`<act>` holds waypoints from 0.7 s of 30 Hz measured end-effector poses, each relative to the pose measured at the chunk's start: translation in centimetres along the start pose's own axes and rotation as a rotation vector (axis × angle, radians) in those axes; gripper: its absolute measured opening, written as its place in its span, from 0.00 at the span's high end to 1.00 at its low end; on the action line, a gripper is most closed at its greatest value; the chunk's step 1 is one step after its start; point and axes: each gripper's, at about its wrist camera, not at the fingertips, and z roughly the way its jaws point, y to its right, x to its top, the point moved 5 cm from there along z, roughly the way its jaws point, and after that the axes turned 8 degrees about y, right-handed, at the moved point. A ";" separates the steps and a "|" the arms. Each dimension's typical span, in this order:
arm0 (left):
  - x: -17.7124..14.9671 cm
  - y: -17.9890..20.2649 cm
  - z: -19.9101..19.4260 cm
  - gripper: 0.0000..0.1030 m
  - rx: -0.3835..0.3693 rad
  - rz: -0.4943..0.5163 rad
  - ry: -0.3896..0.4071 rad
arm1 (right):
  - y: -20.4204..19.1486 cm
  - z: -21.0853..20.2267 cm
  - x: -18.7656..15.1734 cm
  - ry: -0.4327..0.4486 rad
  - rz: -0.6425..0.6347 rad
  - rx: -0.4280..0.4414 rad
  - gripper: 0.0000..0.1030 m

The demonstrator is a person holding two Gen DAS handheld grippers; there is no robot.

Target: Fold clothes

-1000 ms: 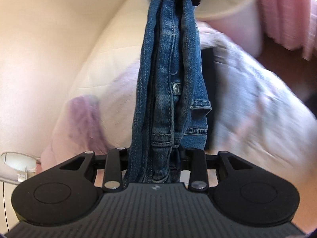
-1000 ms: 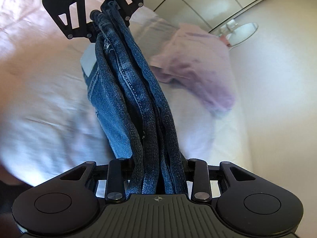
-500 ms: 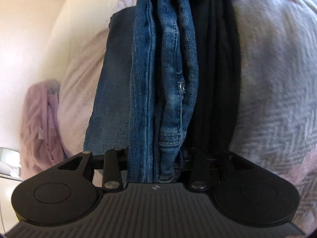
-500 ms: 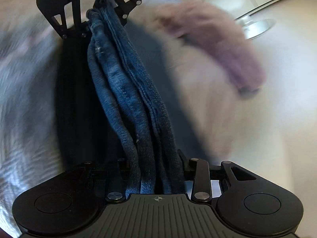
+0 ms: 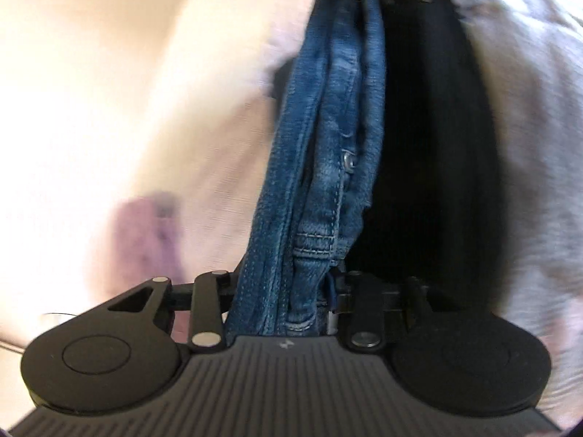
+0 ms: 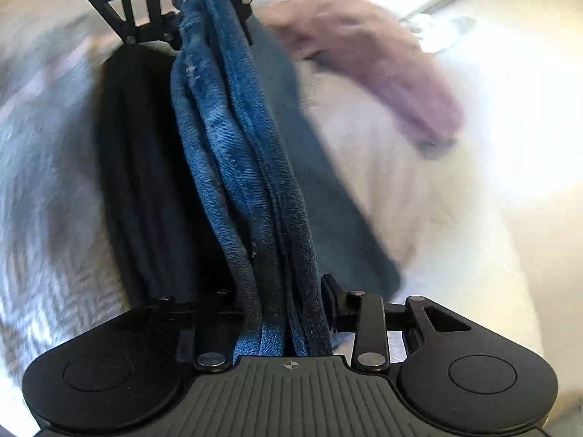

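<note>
Both of your grippers are pinching the same bunched-up jeans, one at each end.

Your left gripper [image 5: 288, 302] has its jaws squeezed on the thick blue jeans [image 5: 328, 153] (you can see a small metal button partway along them). The left jaws have just been closing a little, with the jeans between them. Your right gripper [image 6: 288, 313] is squeezing the other end of the jeans [image 6: 233, 145]. From each camera you can see the other gripper far away at the top, holding its end. The jeans stretch in a tight rope between the two grippers, low over the bed [image 5: 528, 145], with a dark shadow under them. A folded pink cloth [image 6: 382, 73] lies on the bed off to one side, apart from the jeans.
</note>
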 end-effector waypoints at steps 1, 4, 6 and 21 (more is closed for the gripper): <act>0.0 -1.1 0.0 0.66 0.025 -0.003 0.005 | 0.6 -0.5 0.5 0.016 0.008 -0.024 0.67; -0.2 -4.1 0.1 0.66 0.103 -0.033 0.012 | 4.2 -1.2 2.4 0.073 -0.017 -0.095 0.67; -0.2 -5.7 0.1 0.66 0.170 -0.070 0.013 | 7.1 -1.4 4.0 0.111 -0.042 -0.156 0.67; -1.9 7.8 1.8 0.62 -0.027 -0.043 0.003 | -1.8 0.4 -5.2 -0.022 -0.110 -0.049 0.65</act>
